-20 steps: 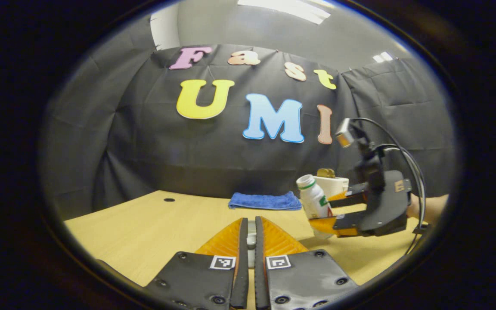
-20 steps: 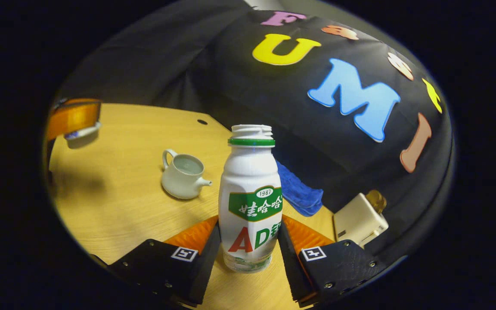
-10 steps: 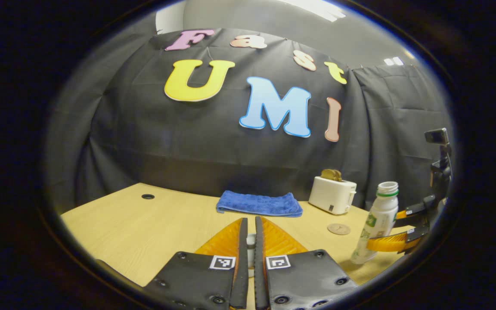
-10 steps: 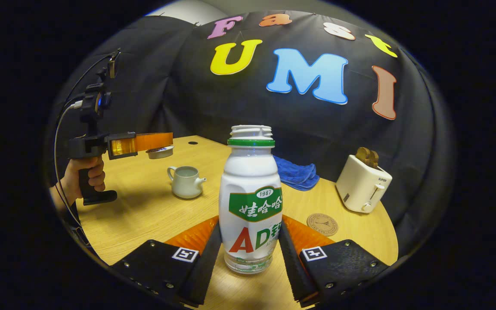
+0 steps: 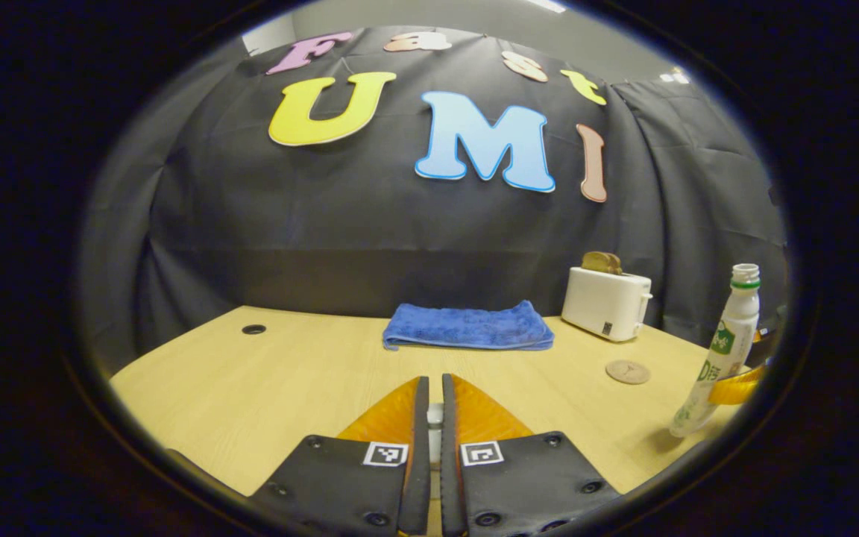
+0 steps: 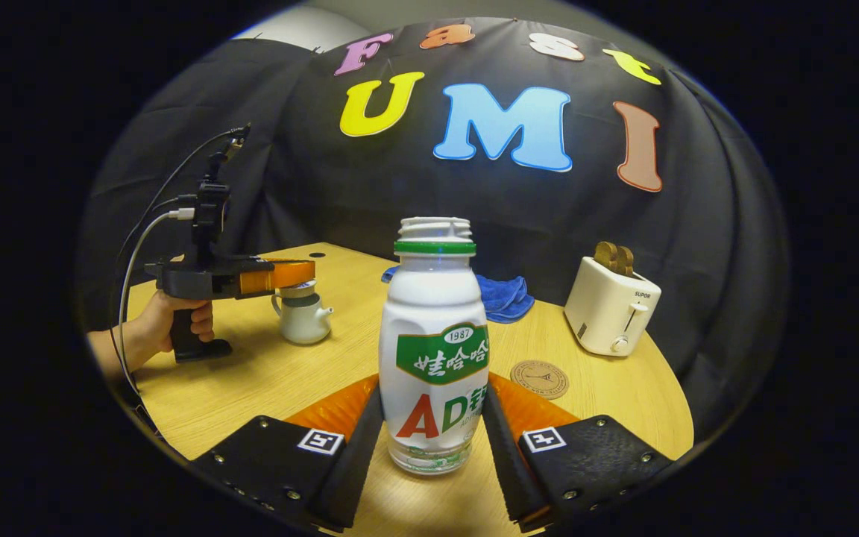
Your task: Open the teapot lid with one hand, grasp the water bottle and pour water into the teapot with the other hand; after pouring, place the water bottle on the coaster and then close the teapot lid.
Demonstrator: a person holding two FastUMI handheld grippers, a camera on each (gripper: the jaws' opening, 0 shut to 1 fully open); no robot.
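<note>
Between my right fingers: my right gripper (image 6: 433,388) is clenched on both sides of the white plastic water bottle with the green neck ring (image 6: 434,350). It is upright and has no cap.
Bottle position: low over the light wooden table (image 6: 288,380). I cannot tell whether its base touches. It is near the round brown coaster (image 6: 539,379) but apart from it, not on it.
Left fingers: my left gripper (image 5: 435,388) is pinched nearly closed on the knob of the small white teapot lid (image 5: 435,416).
Lid position: at the mouth of the white ceramic teapot (image 6: 301,319), under my left gripper. I cannot tell whether it is seated or just above.
Risk, spill: the bottle mouth is open. Any tilt on the way to the coaster lets liquid out.
Risk, tip-over: the bottle is tall and narrow. Setting it half on the coaster's edge would topple it on release.
Risk, lid: an off-centre descent would knock the rim and shift the light teapot. The knob grip is small and may slip.
Bottle contents: level not readable through the white wall.
Teapot contents: hidden by lid and fingers.
White toaster (image 6: 608,313): brown slices stand in its slot.
</note>
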